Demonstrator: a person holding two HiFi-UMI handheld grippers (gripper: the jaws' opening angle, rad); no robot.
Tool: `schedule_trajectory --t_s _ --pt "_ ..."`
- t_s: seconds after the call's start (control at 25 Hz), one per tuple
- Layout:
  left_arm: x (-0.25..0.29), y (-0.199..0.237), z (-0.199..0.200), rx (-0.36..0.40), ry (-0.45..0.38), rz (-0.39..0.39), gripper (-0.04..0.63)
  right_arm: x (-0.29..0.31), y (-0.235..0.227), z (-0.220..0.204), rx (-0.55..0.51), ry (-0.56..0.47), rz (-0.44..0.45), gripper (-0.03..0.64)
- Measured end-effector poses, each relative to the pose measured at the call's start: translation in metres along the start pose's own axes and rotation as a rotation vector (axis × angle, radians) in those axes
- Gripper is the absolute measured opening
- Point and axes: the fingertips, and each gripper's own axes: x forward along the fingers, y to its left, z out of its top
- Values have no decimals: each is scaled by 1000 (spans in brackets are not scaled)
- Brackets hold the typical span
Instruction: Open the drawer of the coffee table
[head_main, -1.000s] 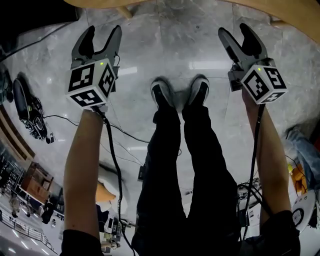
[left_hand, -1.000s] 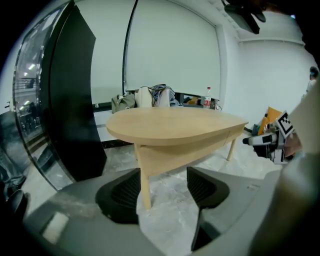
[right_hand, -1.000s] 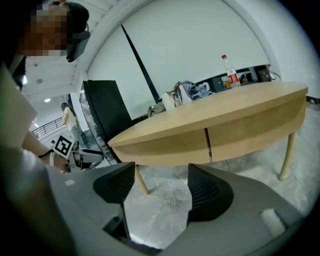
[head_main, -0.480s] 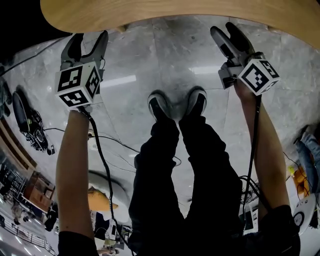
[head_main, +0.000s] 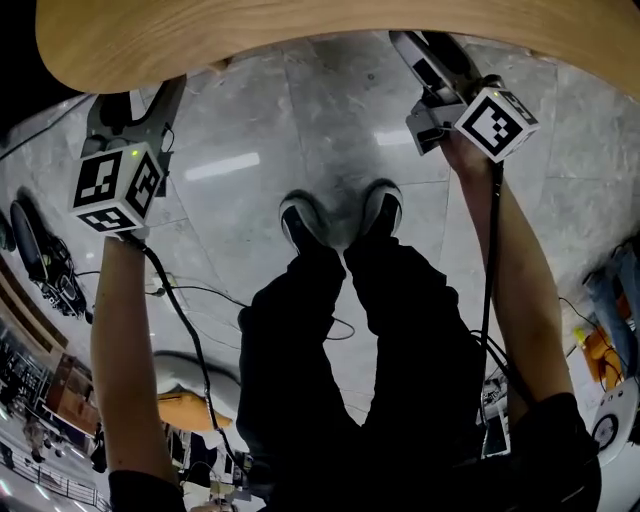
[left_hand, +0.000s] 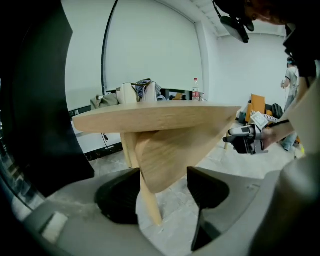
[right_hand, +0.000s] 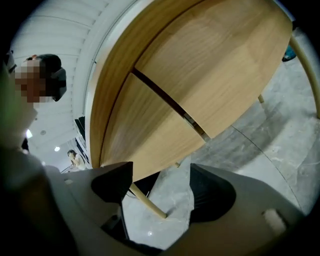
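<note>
Left claw (left_hand: 164, 176) tips hidden under coffee table (head_main: 300, 30) in head view, right claw (right_hand: 161, 172) likewise

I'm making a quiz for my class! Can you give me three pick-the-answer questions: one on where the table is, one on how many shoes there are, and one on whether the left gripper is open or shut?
1. In the head view, where is the wooden table?
A) along the top edge, beyond the shoes
B) under the shoes
C) at the bottom edge

2. How many shoes stand on the grey floor?
A) one
B) two
C) four

3. How do the left gripper fingers stand?
A) shut on a table leg
B) shut on a cable
C) wide apart

Answers:
1 A: the wood curves across the top of the head view.
2 B: a pair stands side by side.
3 C: the left gripper view shows them spread wide.
</note>
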Motion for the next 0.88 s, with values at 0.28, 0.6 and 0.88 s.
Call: schedule_trajectory --t_s 0.28,0.6,0.88 --pt "7 -1 4 2 9 10 302 14 9 20 5 -59 83 378" --pt "5 0 4 7 12 -28 279 9 18 28 79 -86 171 397" --pt "-5 -7 -5 -52 27 -40 279 -1 20 15 91 -70 133 396"
